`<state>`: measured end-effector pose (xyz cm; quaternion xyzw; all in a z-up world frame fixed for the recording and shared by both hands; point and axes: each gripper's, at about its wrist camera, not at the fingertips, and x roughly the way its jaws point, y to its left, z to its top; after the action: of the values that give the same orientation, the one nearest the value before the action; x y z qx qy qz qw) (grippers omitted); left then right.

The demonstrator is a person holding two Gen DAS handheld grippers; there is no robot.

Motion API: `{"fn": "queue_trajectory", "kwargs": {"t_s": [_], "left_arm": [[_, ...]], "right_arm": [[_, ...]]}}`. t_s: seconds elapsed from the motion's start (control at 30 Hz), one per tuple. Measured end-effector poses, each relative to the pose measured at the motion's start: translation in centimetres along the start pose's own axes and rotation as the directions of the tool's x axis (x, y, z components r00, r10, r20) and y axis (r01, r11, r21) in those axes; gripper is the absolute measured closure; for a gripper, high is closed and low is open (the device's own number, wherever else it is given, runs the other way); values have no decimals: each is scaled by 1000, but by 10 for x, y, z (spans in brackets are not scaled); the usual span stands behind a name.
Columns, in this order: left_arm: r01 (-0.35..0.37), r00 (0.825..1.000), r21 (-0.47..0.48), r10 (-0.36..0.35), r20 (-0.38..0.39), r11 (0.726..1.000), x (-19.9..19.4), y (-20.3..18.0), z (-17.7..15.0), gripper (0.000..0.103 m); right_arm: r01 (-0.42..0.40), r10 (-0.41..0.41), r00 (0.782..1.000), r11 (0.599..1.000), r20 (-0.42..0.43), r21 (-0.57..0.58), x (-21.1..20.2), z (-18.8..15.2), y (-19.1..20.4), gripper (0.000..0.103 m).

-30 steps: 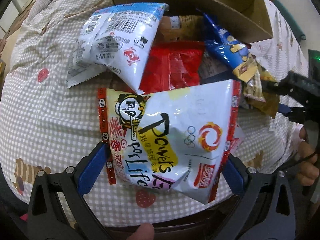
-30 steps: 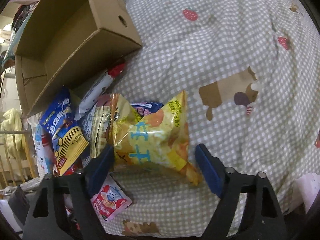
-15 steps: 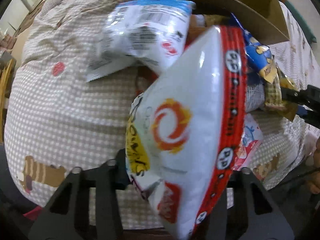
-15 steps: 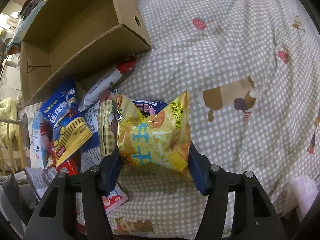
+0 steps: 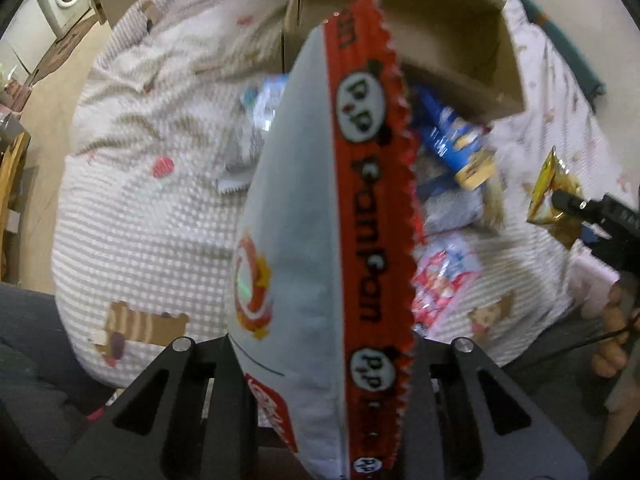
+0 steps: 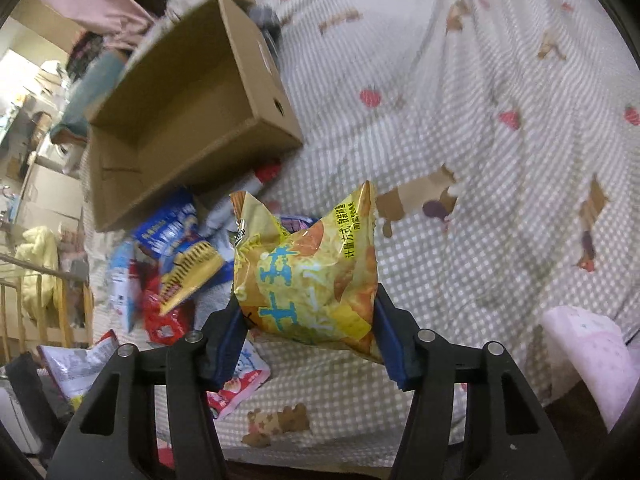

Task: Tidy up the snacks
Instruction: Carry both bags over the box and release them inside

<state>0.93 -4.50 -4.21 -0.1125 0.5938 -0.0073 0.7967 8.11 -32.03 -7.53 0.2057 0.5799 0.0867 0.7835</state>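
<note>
Snacks [image 6: 176, 264] are lying piled on the checked bedspread [image 6: 460, 128] beside the cardboard box [image 6: 188, 108]; left gripper [image 5: 320, 364] fingers, just closed, are pinching the white-and-red bag [image 5: 316, 240], right gripper [image 6: 308, 340] fingers are clamping the yellow bag [image 6: 308, 276], both lifted.

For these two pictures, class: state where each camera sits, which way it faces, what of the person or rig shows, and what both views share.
Left wrist: on the left gripper, looking steeply down at its white and red snack bag; the right gripper and a hand show.
Right wrist: on the right gripper, looking down at its yellow snack bag; only its own fingers show.
Shared: cardboard box, blue snack bag, checked bedcover.
</note>
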Motion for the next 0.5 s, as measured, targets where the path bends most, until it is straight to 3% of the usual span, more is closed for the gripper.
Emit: {"fn": "queue_trajectory", "kwargs": {"t_s": [0.17, 0.5], "left_arm": [[28, 994, 54, -33, 108, 998, -45, -8, 22, 85], [-4, 976, 141, -27, 217, 990, -64, -31, 90, 85]], "right_arm": [[-118, 123, 985, 992, 125, -48, -41, 7, 6, 43], [-138, 164, 970, 979, 177, -152, -73, 48, 45, 43]]}}
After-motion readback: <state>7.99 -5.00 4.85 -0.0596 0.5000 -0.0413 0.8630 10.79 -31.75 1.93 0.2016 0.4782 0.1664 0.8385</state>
